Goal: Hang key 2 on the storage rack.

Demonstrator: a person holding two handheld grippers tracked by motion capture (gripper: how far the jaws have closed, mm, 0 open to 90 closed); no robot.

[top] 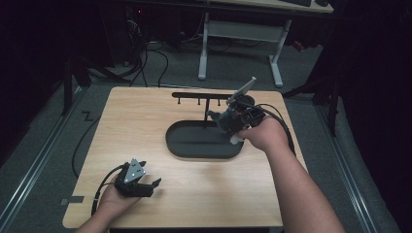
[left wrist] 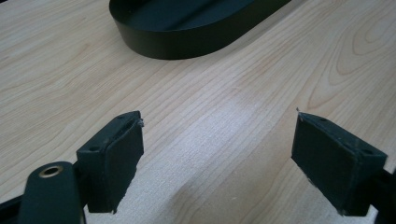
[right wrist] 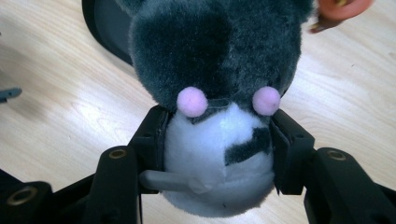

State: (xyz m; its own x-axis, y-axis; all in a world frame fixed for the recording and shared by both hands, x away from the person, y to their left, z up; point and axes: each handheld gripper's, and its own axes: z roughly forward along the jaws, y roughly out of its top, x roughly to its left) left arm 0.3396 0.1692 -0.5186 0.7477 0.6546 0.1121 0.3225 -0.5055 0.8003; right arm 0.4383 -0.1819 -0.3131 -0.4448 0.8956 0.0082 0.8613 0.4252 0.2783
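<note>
My right gripper (right wrist: 217,144) pinches a grey-and-white plush toy (right wrist: 217,93) by its white part, one finger (right wrist: 152,140) pressed on each side, its dark furry head jutting out past my tips. Below it lies the black oval tray (top: 194,145). My left gripper (left wrist: 217,163) rests spread wide over bare table (left wrist: 210,102), with the tray's wall ahead of its fingers.
</note>
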